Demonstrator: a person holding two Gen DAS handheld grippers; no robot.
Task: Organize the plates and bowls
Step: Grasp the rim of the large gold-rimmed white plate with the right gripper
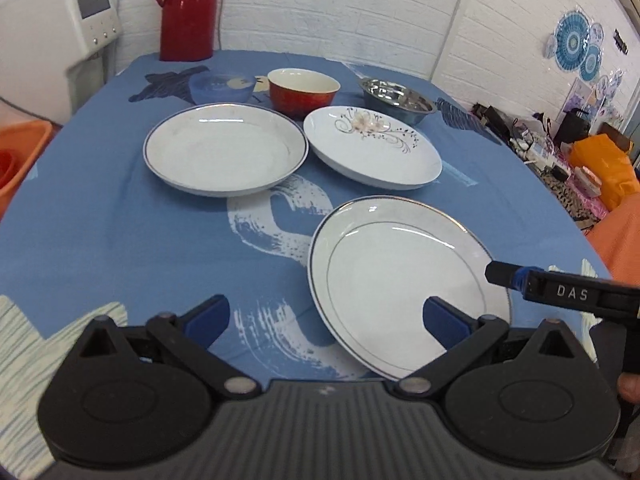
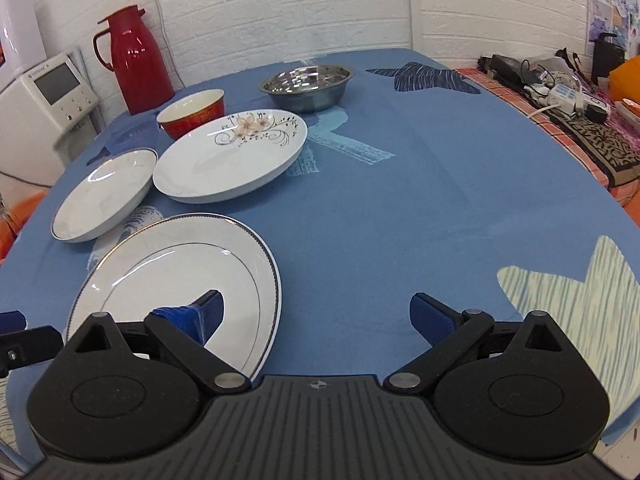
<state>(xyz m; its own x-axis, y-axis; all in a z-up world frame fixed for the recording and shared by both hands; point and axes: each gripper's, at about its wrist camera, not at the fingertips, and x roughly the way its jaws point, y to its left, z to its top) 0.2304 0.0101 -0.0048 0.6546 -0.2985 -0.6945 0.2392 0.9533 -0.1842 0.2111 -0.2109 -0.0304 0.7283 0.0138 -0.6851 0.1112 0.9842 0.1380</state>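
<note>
Your left claw (image 1: 326, 320) is wide open w/ nothing in it, hovering over the blue-clothed desk (image 1: 100, 220); its right finger sits above the near rimmed plate (image 1: 400, 280). Your right claw (image 2: 316, 316) is also spread wide and empty, its left finger over that same plate's edge. Behind it: a blue-rimmed plate (image 1: 226, 148) on the left and a floral plate (image 1: 372, 148) just beside it. Back row: small blue bowl (image 1: 218, 88), red bowl (image 1: 304, 90), steel bowl (image 1: 398, 100). Red thermos (image 1: 186, 8) stands at the desk's far edge.
</note>
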